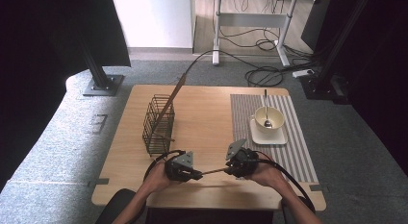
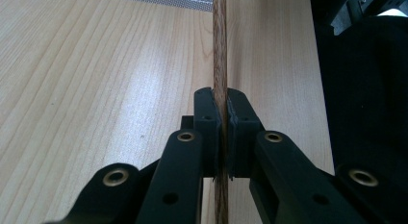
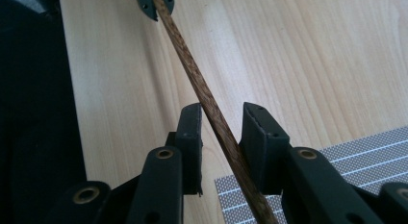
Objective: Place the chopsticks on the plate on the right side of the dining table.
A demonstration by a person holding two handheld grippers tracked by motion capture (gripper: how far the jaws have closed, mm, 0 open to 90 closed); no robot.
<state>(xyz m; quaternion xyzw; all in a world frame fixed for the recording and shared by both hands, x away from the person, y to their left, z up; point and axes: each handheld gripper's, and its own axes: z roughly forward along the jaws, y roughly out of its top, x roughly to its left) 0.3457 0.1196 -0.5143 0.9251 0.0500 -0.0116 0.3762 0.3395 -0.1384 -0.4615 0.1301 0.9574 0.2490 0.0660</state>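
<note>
A thin brown wooden stick (image 1: 214,171) is held level just above the near part of the light wooden worktop (image 1: 202,118), between two hand-held claws. The left claw (image 2: 220,119) is pressed together on the stick, which is pinched between its pads. The right claw (image 3: 222,132) is partly spread around the stick's other end; a gap is seen beside one pad, and the stick lies against the other. A wire basket (image 1: 158,124) is seen near the left edge, a striped mat (image 1: 298,152) with a bowl (image 1: 268,119) by the right edge. Bare wood lies between them.
</note>
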